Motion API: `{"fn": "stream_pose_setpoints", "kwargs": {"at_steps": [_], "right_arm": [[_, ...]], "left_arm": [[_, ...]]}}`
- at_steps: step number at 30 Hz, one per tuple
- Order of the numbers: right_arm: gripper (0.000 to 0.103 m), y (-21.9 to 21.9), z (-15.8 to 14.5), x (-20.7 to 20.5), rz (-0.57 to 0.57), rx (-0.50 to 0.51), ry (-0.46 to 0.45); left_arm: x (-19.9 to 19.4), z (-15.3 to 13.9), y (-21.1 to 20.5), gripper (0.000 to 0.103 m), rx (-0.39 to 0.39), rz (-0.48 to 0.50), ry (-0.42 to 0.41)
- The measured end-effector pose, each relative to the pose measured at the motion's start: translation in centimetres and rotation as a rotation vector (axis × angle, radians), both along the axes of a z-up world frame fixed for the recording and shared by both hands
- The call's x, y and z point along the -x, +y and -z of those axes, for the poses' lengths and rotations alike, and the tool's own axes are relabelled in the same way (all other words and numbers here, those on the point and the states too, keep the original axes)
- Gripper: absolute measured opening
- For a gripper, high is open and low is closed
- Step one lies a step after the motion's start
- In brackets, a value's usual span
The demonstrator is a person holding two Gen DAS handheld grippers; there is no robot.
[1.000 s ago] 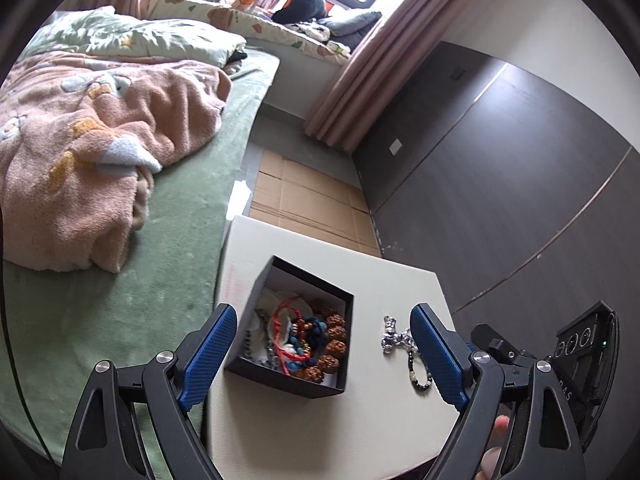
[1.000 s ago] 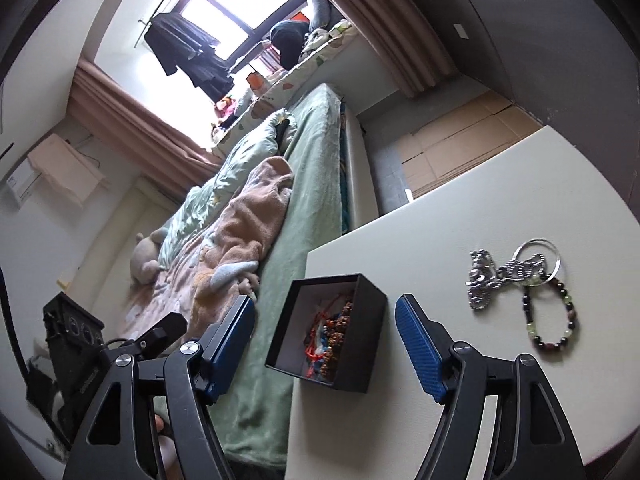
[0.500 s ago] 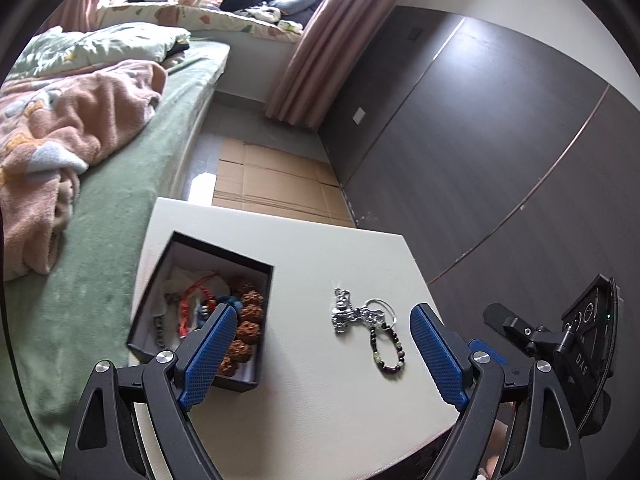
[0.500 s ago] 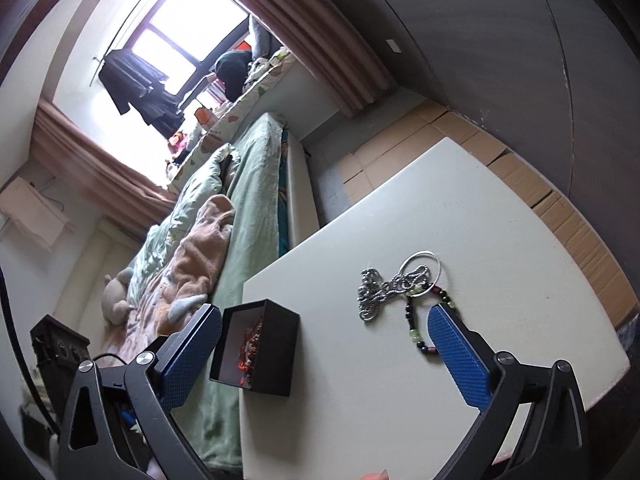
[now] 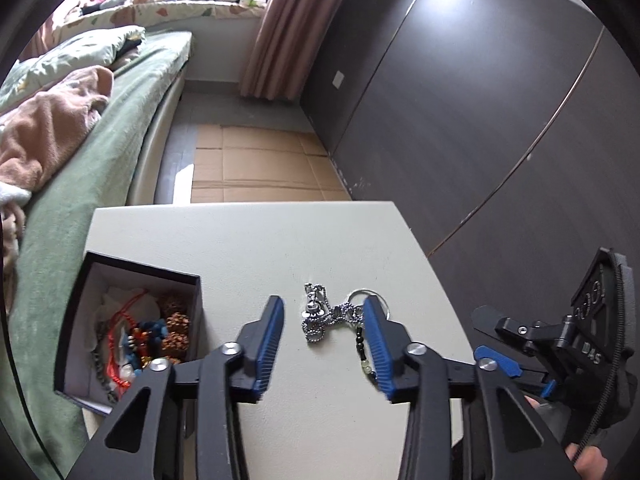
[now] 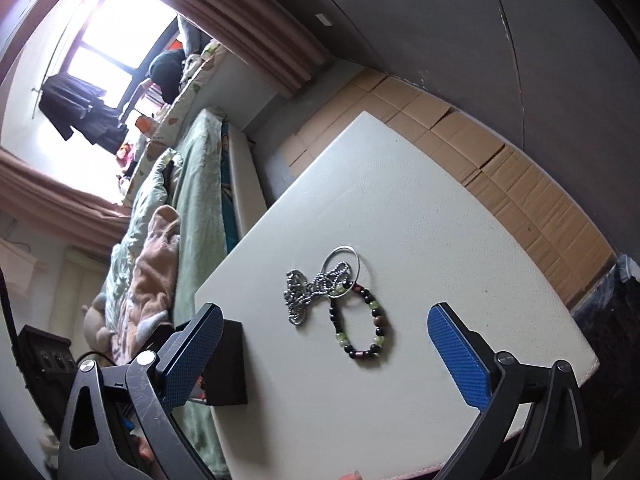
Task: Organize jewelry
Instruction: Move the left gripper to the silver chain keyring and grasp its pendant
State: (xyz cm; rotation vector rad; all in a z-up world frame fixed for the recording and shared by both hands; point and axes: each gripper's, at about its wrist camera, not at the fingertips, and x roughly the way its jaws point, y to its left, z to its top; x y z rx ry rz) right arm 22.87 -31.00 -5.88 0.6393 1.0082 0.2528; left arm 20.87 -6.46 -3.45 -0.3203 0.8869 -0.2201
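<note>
A silver ball chain, a thin metal ring and a dark-and-green bead bracelet lie tangled together on the white table. My left gripper hovers over them. Its blue jaws are closing with the chain between them, and the pads press on nothing. In the right wrist view the chain, ring and bracelet lie between the wide-open jaws of my right gripper, which hold nothing. An open black box with several bracelets inside stands at the table's left.
A bed with a green sheet and a pink blanket runs along the table's left side. Flattened cardboard covers the floor beyond the table, and a dark wall stands at the right. The black box sits at the table's edge by the bed.
My left gripper swung right, from over the black box to over the chain, and its jaws narrowed. My right gripper's jaws widened and now frame the chain and bracelet.
</note>
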Motion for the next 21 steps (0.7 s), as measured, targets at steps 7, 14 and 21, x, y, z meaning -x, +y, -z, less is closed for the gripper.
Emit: {"fn": "stream_pose_setpoints", "kwargs": {"at_steps": [7, 14, 21], "right_arm": [[0.103, -0.1, 0.7, -0.9, -0.017, -0.042, 0.028], [0.103, 0.2, 0.2, -2.0, -0.033, -0.048, 0.019], [0.103, -0.6, 0.7, -3.6, 0.004, -0.069, 0.044]], "left_arm": [[-1.9, 1.7, -1.9, 0.036, -0.047, 0.031, 0.035], [-4.3, 4.2, -3.3, 0.032, -0.136, 0.052, 0.088], [-6.0, 6.6, -3.7, 0.032, -0.200, 0.059, 0.134]]}}
